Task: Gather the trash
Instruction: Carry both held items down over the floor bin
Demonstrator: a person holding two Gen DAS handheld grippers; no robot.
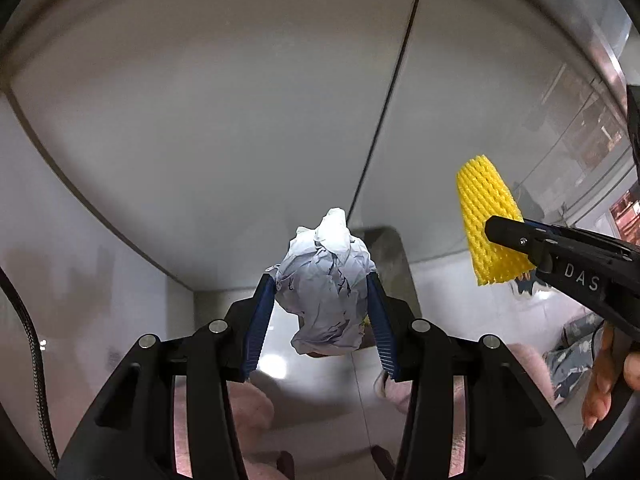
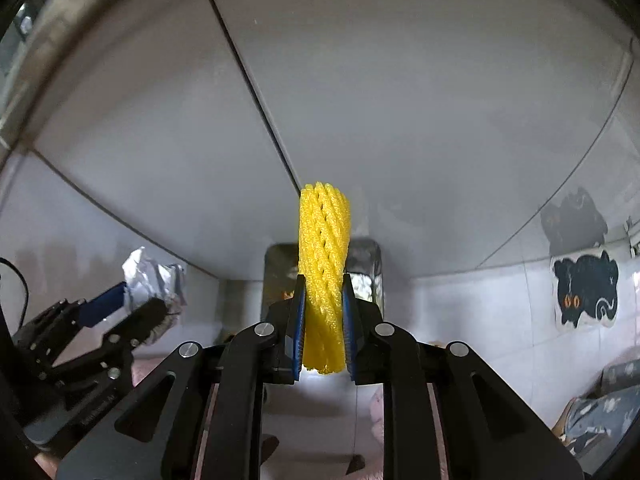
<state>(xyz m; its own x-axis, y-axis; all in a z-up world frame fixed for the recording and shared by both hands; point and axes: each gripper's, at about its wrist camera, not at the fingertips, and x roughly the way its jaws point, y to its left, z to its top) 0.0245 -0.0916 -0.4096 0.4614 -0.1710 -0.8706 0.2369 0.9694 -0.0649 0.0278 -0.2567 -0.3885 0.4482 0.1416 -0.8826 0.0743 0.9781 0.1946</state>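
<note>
Left wrist view: the left gripper (image 1: 322, 280) pinches a crumpled ball of white paper (image 1: 326, 280), creased and faintly marked, between its ribbed blue pads (image 1: 260, 320). It hangs above a smooth grey tabletop (image 1: 200, 120) split by a thin dark seam (image 1: 384, 120). Right of the paper ball, the right gripper (image 1: 506, 236) clamps a yellow foam net sleeve (image 1: 490, 220), tubular and honeycombed. Right wrist view: the right gripper (image 2: 323, 320) squeezes the upright foam net sleeve (image 2: 324, 248) nearly flat between narrow fingers. Left of the sleeve, well apart, the left gripper (image 2: 132, 300) carries the paper ball (image 2: 154, 276). The tabletop (image 2: 440, 120) stretches bare behind; a black cat-shaped mat (image 2: 584, 292) lies on the floor right of the sleeve.
</note>
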